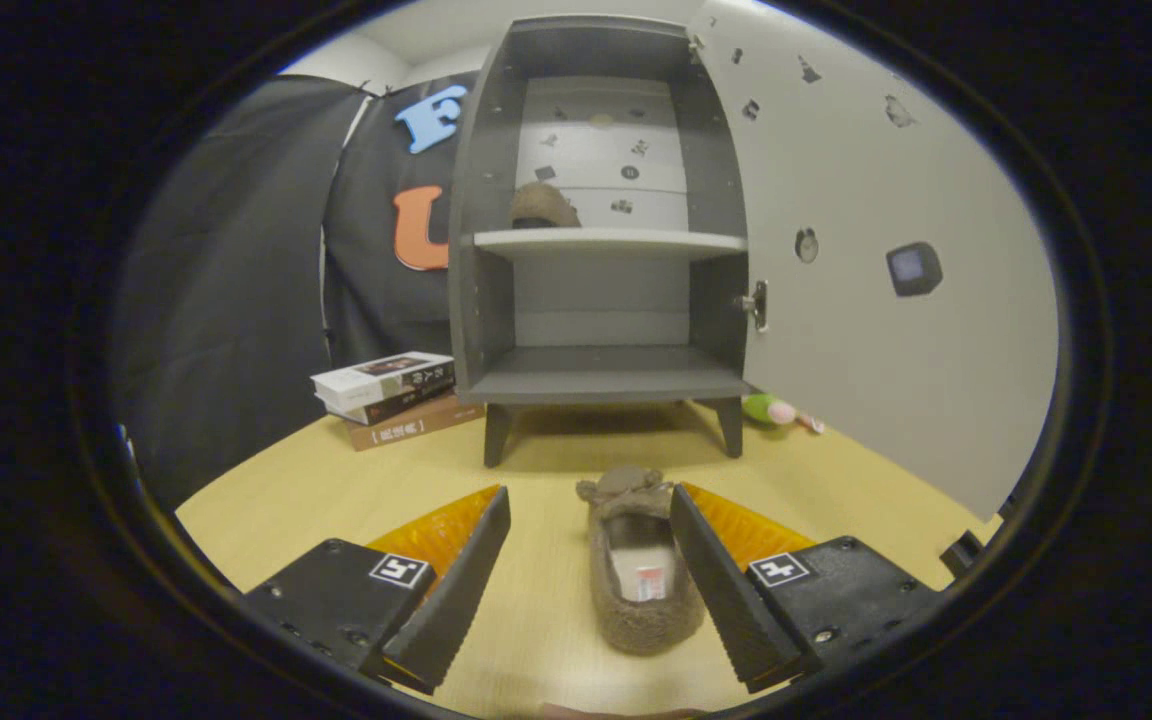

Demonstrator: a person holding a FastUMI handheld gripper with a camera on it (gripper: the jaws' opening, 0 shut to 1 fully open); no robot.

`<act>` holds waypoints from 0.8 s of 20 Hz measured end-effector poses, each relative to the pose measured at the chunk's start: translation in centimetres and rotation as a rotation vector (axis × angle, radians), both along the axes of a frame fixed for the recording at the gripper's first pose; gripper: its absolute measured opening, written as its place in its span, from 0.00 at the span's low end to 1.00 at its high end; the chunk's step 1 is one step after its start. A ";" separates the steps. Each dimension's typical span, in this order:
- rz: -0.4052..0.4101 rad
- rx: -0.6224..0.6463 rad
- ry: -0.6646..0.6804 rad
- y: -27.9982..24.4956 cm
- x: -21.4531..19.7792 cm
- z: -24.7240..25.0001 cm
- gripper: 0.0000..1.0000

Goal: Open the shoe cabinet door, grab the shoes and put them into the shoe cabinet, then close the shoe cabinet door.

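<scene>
The claw (591,590) is spread wide, its fingers low over the wooden bench (276,500). A brown furry shoe (636,570) lies on the bench between the fingers, close against the right one and clear of the left one. Beyond it stands the grey shoe cabinet (601,375), its door (876,300) swung open to the right. A second shoe (541,207) sits on the cabinet's middle shelf (616,241). Books (391,395) are stacked left of the cabinet, and a small green toy (771,408) lies behind its right leg.
</scene>
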State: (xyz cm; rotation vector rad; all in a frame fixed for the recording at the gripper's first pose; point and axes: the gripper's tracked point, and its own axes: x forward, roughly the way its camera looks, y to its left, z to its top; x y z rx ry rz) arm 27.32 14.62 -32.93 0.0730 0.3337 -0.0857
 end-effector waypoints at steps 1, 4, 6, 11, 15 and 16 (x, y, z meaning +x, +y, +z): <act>0.002 0.011 0.024 0.2 0.4 -1.1 1.00; 0.012 0.051 0.077 0.6 1.7 -3.6 1.00; 0.015 0.052 0.118 0.5 2.6 -4.8 1.00; 0.017 0.022 0.240 -0.2 4.6 -7.1 0.75; 0.006 0.065 0.238 -1.1 5.3 -7.1 0.17; 0.001 0.068 0.233 -1.4 5.1 -6.6 0.09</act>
